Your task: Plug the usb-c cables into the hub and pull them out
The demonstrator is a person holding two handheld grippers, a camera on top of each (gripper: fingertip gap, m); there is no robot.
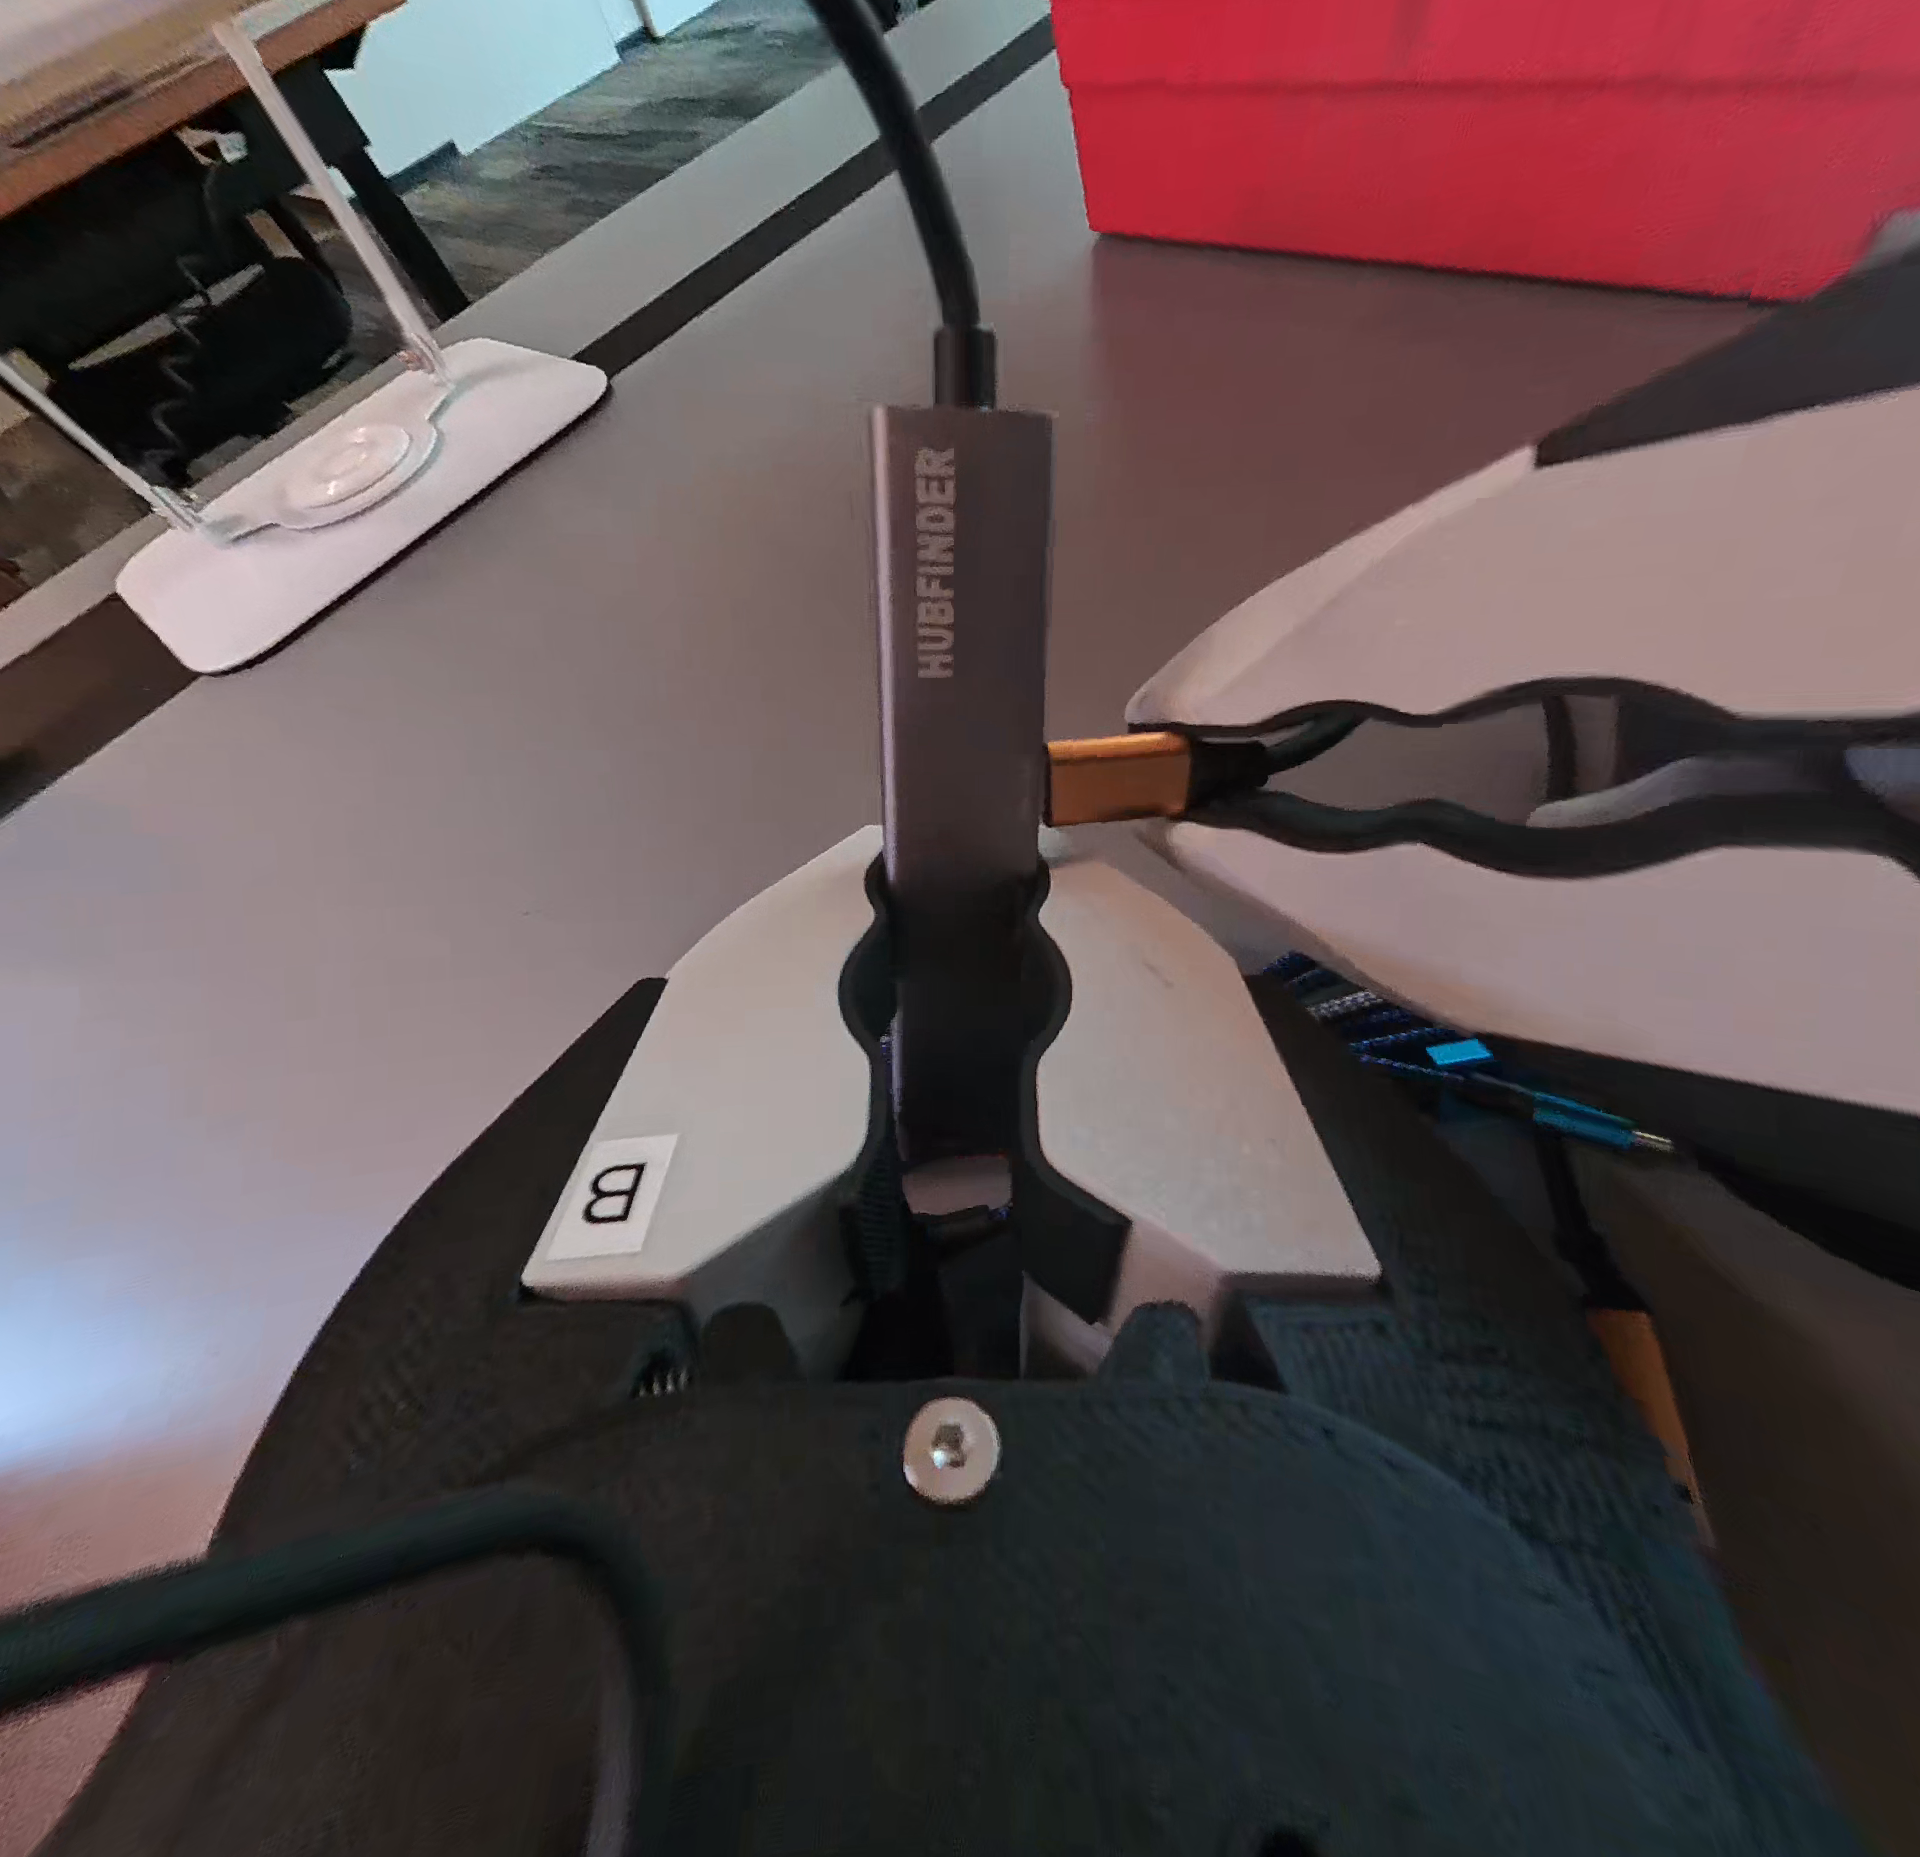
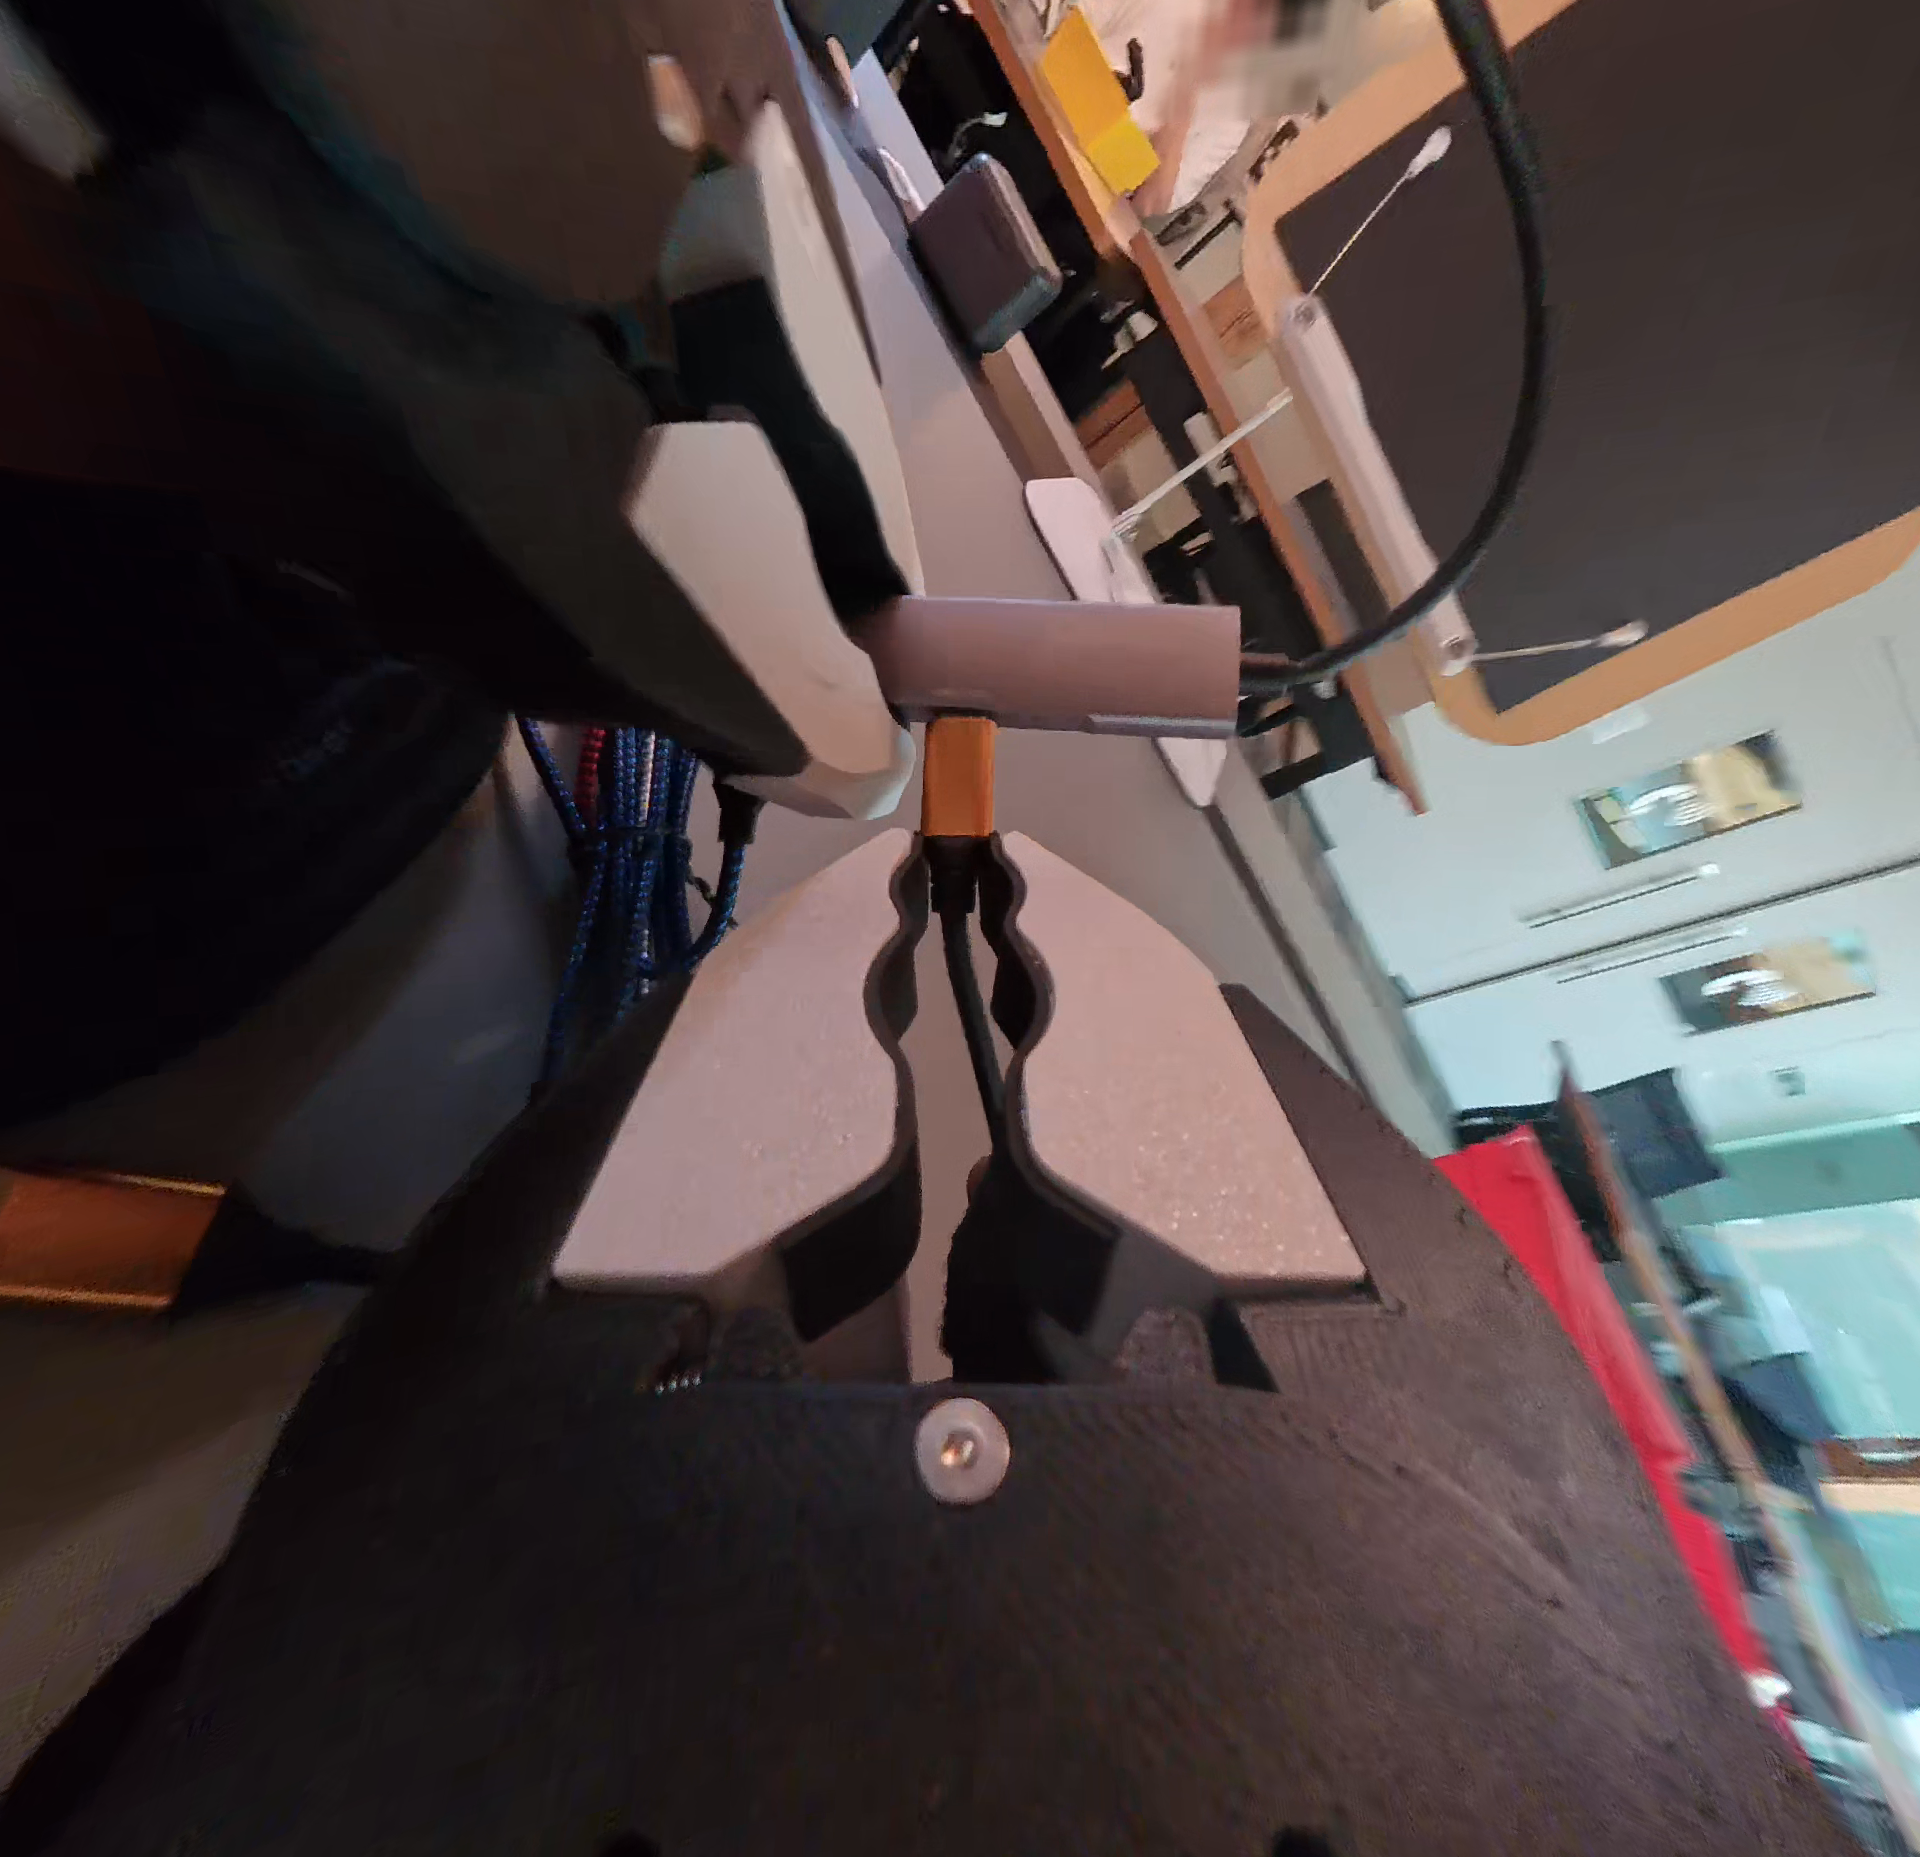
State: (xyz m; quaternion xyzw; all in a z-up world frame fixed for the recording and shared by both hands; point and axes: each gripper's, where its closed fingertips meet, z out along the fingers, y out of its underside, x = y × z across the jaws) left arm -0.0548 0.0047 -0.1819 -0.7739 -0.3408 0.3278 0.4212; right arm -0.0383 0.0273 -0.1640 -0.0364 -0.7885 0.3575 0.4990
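My left gripper (image 1: 956,877) is shut on the near end of a slim grey hub (image 1: 956,623), held above the table with its black cable (image 1: 914,145) leading away. An orange usb-c plug (image 1: 1117,779) sits against the hub's right side, its tip at a port. My right gripper (image 1: 1179,773) comes in from the right, shut on the plug's rear end and its black cable. In the right wrist view the right gripper (image 2: 956,851) holds the orange plug (image 2: 956,779) straight up into the hub (image 2: 1060,664), with the left gripper (image 2: 873,706) clamped on the hub's left end.
A red box (image 1: 1475,103) stands on the grey table (image 1: 468,820) at the back right. A clear stand on a white base (image 1: 353,498) is at the left. Blue braided cables with a blue plug (image 1: 1538,1111) lie under my right gripper; they also show in the right wrist view (image 2: 623,872).
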